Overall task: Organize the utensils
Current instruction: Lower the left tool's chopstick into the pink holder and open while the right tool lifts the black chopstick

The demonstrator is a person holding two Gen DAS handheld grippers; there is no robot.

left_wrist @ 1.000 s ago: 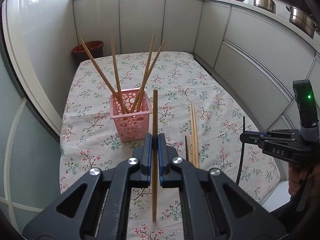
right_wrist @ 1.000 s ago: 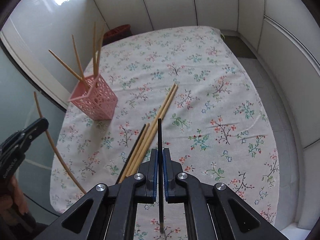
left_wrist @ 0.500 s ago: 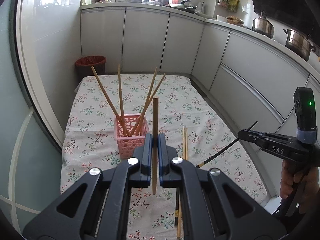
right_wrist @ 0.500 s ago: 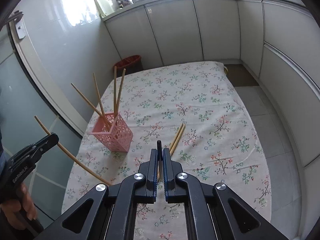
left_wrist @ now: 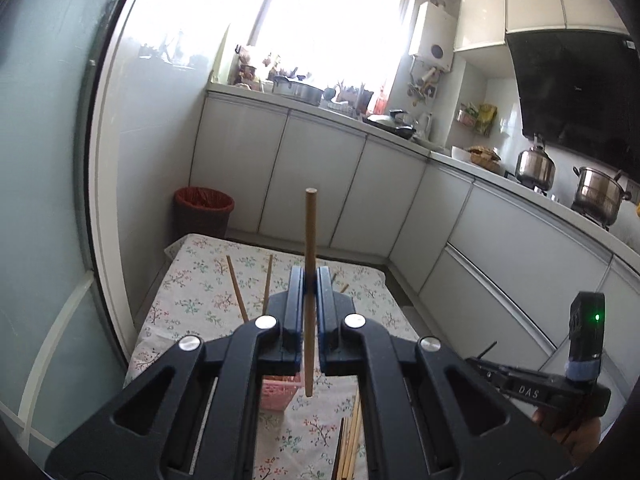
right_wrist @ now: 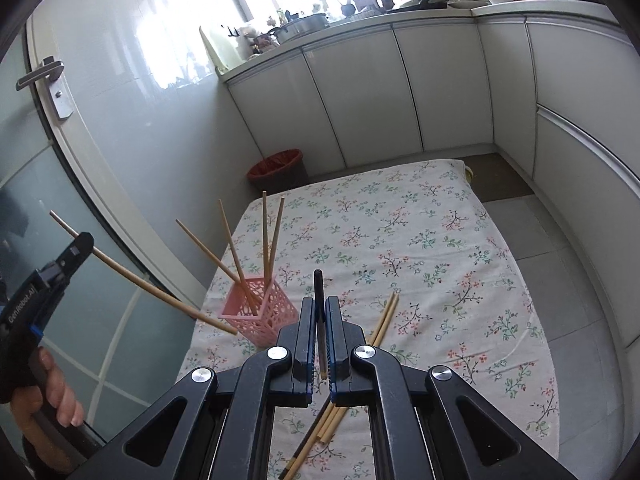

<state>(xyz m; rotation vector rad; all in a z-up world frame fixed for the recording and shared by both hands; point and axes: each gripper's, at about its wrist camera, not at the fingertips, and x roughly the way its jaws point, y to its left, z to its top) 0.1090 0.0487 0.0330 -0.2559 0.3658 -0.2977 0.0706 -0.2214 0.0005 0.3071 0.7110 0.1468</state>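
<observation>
My left gripper (left_wrist: 307, 280) is shut on a wooden chopstick (left_wrist: 310, 240), held upright high above the table; it also shows at the left of the right wrist view (right_wrist: 86, 245), its chopstick (right_wrist: 160, 294) slanting down toward the pink perforated basket (right_wrist: 260, 314). The basket holds several wooden chopsticks (right_wrist: 266, 236) and is mostly hidden behind my left gripper's body in the left wrist view (left_wrist: 280, 394). My right gripper (right_wrist: 319, 304) is shut on a dark chopstick (right_wrist: 318, 284), above loose chopsticks (right_wrist: 384, 316) lying on the floral tablecloth (right_wrist: 440, 260).
A red waste bin (right_wrist: 276, 168) stands past the table's far end. White cabinets (right_wrist: 400, 88) run along the back and right. A glass door with a handle (right_wrist: 52, 80) is on the left. Pots (left_wrist: 596, 194) sit on the counter.
Both grippers have risen and tilted up, each still holding its chopstick. The table and basket now sit lower and farther in both views.
</observation>
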